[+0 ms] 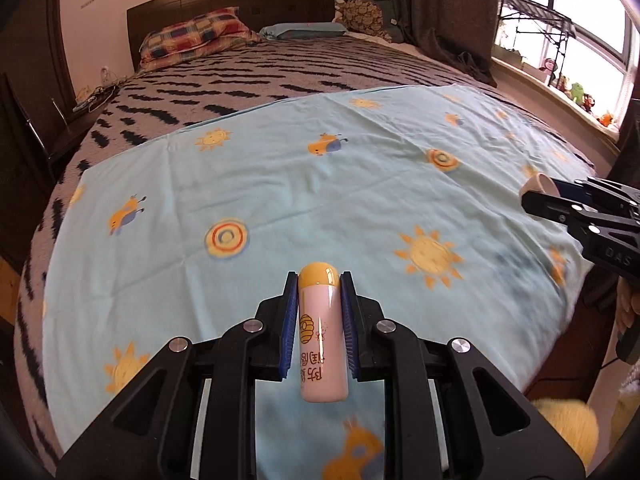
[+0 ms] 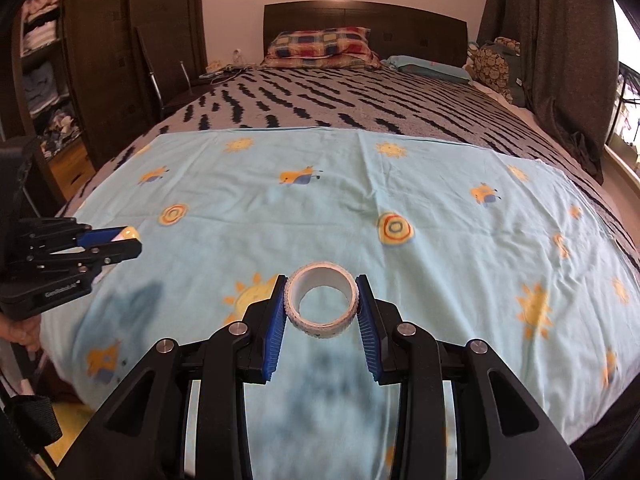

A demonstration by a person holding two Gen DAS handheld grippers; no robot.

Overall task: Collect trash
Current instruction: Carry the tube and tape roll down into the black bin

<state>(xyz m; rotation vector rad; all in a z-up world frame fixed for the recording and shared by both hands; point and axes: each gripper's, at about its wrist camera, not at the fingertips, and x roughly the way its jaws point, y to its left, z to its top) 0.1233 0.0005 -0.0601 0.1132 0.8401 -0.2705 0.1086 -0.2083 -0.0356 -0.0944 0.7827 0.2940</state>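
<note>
— Tube (image 1: 322,336) in the left gripper (image 1: 319,312), then?

— Yes. Pink body, yellow cap, lying lengthwise between the jaws, which are clamped on its sides. It hangs above the light blue sheet (image 1: 280,184) on the bed, not touching it.

— And the right gripper (image 2: 321,304)?

— Its jaws are closed on a roll of tape (image 2: 322,300), pinched across its outer rim, also held over the sheet.

— So which step are we at?

— Both pieces look picked up, so I'd judge it the carrying stage. I see nothing else loose on the sheet.

— Where do they go?

— No bin shows in either view. The next move calls for finding one, bringing each gripper over it, and opening the jaws one at a time, keeping the grip firm on the way.
</note>
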